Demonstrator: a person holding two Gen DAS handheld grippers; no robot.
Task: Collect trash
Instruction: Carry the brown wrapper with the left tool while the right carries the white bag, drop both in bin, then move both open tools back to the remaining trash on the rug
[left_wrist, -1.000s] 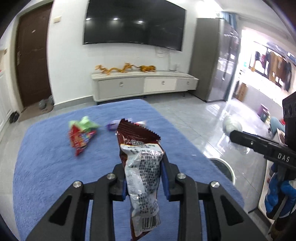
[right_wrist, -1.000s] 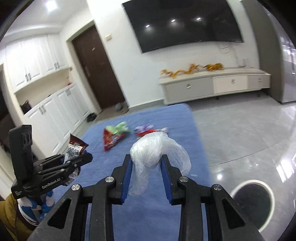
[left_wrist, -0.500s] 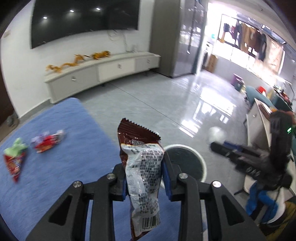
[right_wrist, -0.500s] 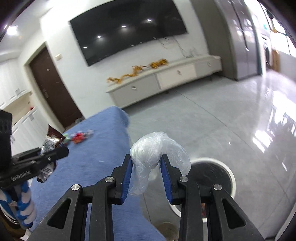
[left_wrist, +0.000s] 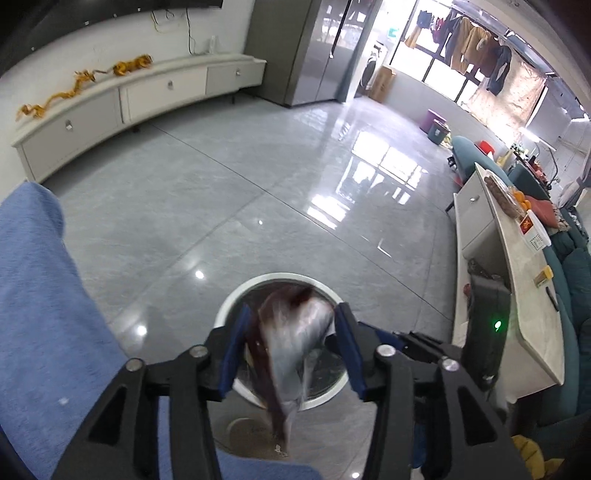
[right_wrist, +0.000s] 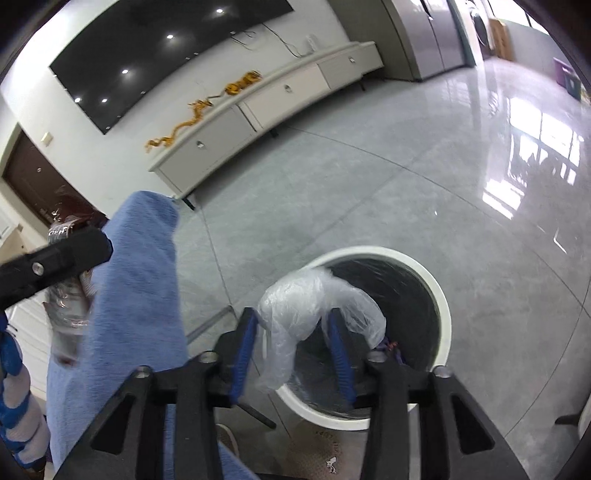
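Above the white-rimmed bin, I hold both grippers pointed steeply down at its dark opening. My left gripper is opening: its blue pads stand apart from the brown-and-silver snack wrapper, which appears blurred between the jaws and over the bin mouth; I cannot tell whether either pad touches it. My right gripper is also opening. The crumpled clear plastic bag sits between its blue pads, against the left pad, with a gap at the right pad, and hangs over the near left part of the bin rim. The bin stands on the grey tiled floor, just beside the edge of the blue cloth-covered table. From the right wrist view, the left gripper shows at the left edge with the wrapper below it.
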